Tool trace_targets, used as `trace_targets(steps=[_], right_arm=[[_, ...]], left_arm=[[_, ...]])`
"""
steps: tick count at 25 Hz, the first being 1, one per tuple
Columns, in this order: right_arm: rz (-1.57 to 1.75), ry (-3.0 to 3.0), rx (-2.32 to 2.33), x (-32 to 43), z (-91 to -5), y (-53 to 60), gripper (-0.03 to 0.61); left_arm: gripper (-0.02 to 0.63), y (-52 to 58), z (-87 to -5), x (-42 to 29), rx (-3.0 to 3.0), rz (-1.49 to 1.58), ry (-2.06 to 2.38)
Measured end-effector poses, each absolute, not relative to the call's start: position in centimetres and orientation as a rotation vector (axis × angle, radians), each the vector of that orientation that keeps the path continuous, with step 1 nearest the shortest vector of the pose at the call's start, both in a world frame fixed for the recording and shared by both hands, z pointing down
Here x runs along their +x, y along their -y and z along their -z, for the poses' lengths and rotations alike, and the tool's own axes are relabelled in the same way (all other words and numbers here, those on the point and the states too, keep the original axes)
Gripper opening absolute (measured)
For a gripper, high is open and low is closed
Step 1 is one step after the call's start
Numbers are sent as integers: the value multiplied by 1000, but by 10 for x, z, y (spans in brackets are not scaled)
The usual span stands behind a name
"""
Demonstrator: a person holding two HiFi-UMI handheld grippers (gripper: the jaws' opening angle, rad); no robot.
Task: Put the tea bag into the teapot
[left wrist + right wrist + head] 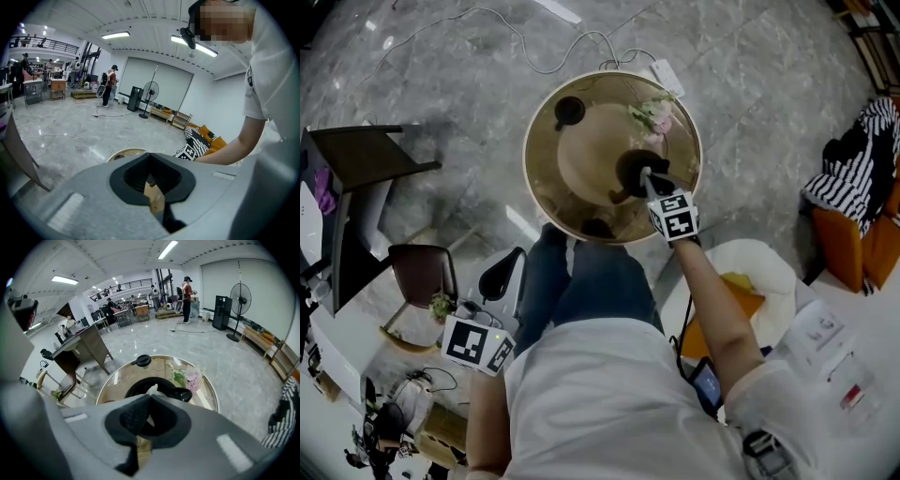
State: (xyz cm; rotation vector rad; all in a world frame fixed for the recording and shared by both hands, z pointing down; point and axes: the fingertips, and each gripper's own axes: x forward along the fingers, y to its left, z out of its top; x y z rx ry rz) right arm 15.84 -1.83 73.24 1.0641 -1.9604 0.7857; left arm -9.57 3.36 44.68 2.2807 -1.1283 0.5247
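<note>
A black teapot [628,169] stands with its mouth open on the round glass table [546,202]. Its lid [569,110] lies apart at the table's far left. My right gripper [645,174] is right over the teapot's mouth, shut on a small white tea bag [151,390] that pokes out above its tips. In the right gripper view the teapot [161,382] sits just beyond the jaws, with the lid [143,361] farther back. My left gripper [483,336] hangs low at my left side, away from the table. Its jaws [150,154] are shut with nothing in them.
Pink flowers [652,114] lie on the table's far right, close to the teapot. A dark chair [422,272] and a desk [356,155] stand at the left. An orange seat with striped cloth [858,178] is at the right. A cable [534,56] runs over the floor.
</note>
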Motion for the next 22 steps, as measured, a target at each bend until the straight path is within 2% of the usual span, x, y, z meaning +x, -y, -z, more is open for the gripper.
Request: trace_targets(steps=[22], right_arm=[[-647, 1767, 885, 147, -762, 25, 4]], left_arm=[[6, -34, -459, -110, 2213, -495, 1178]])
